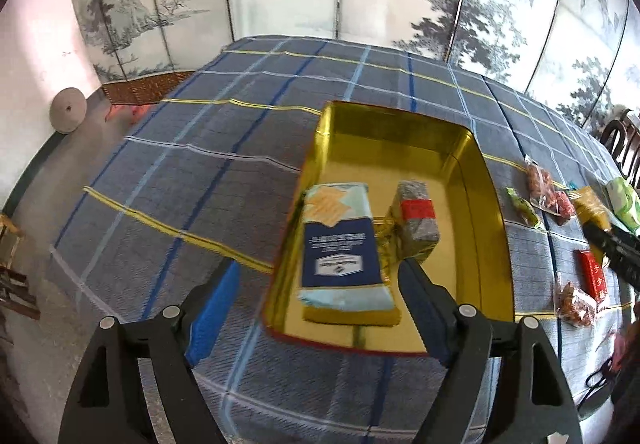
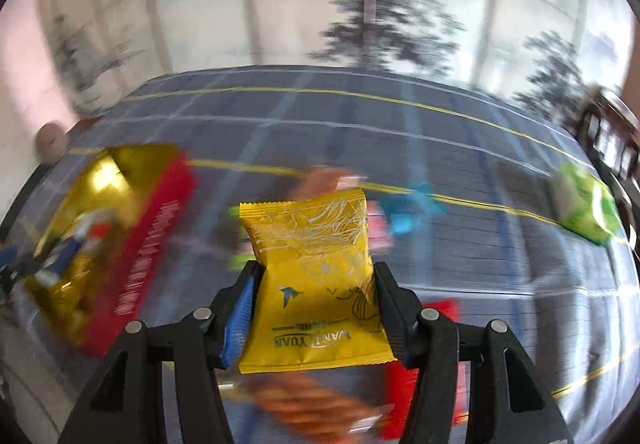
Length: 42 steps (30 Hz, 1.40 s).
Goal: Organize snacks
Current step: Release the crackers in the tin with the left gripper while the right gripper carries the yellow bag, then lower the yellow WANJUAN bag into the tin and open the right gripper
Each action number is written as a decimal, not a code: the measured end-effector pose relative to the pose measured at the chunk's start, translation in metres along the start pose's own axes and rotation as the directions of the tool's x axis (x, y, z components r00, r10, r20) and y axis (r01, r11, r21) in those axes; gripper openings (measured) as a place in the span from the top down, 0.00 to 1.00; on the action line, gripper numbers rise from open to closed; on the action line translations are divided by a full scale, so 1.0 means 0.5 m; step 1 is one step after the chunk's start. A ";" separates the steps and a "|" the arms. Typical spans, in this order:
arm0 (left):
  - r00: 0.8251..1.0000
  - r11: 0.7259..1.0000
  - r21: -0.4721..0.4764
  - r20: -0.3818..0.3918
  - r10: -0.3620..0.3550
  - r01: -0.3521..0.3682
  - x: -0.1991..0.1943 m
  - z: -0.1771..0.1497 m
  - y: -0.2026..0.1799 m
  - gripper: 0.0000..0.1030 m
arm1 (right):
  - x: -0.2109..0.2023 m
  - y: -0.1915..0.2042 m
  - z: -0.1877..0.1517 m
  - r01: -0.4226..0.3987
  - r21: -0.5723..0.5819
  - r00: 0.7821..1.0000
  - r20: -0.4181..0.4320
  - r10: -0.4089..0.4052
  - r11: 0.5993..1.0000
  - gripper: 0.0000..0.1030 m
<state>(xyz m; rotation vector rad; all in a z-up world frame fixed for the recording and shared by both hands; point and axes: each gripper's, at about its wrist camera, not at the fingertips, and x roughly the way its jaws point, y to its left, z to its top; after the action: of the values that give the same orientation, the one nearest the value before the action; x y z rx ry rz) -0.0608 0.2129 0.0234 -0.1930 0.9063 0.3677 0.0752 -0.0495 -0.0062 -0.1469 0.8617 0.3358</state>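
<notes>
A gold tin box [image 1: 476, 179] with red outer walls stands on the plaid tablecloth. In it lie a blue and pale cracker pack [image 1: 340, 244] and a grey pack with a red label [image 1: 416, 219]. My left gripper [image 1: 316, 280] is open and empty just above the box's near end. My right gripper [image 2: 314, 280] is shut on a yellow snack packet [image 2: 316, 272], held above the table; the box [image 2: 152, 244] lies to its left, blurred. The right gripper also shows at the right edge of the left wrist view [image 1: 612, 244].
Loose snacks lie right of the box: a green candy [image 1: 522, 205], red-orange bags [image 1: 540, 183], a red packet [image 1: 592, 276], another orange bag [image 1: 576, 304] and a green pack [image 2: 588, 203]. A folding screen stands behind the table. A dark chair [image 1: 624, 139] stands at the far right.
</notes>
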 end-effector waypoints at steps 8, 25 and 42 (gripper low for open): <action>0.999 0.998 -0.058 0.008 0.038 -0.037 -0.021 -0.016 0.065 0.20 | -0.017 0.214 0.000 -0.149 -0.158 0.989 -0.028 0.147 0.976 0.45; 0.996 0.990 -0.111 -0.013 0.089 -0.090 -0.026 -0.040 0.128 0.19 | 0.038 0.374 -0.006 -0.232 -0.248 0.969 -0.140 0.203 0.941 0.45; 0.996 0.989 -0.119 -0.030 0.088 -0.091 -0.023 -0.051 0.128 0.19 | 0.099 0.397 0.014 -0.226 -0.198 0.971 -0.128 0.203 0.954 0.43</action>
<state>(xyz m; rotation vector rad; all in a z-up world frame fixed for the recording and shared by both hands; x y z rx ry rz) -0.1109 0.2613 0.0167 -0.2682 0.9201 0.5051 0.0409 0.1500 -0.0380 -0.2718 0.9483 0.6295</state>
